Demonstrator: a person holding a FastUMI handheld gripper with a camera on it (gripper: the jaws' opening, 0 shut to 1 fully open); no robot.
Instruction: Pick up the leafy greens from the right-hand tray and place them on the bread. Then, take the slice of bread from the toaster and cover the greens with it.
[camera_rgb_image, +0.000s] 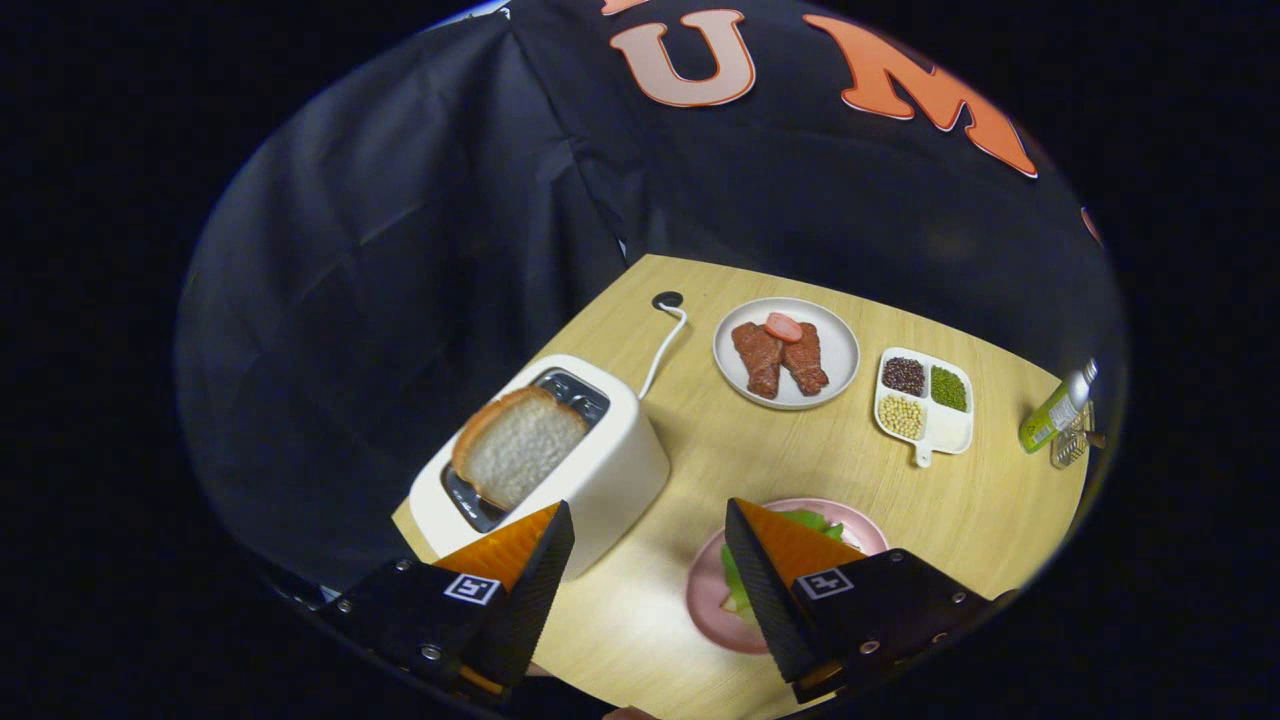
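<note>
A slice of bread stands out of the near slot of a white toaster, just ahead of the left finger. My gripper is open above the wooden table, with nothing between its fingers. A pink plate lies under and behind the right finger. Leafy greens show on that plate past the fingertip; the finger hides most of them and whatever lies beneath.
Beyond the fingers sits a grey plate with two pieces of meat and a pink slice. To its right are a white divided dish of beans and a green bottle. The toaster's white cord runs to a table hole.
</note>
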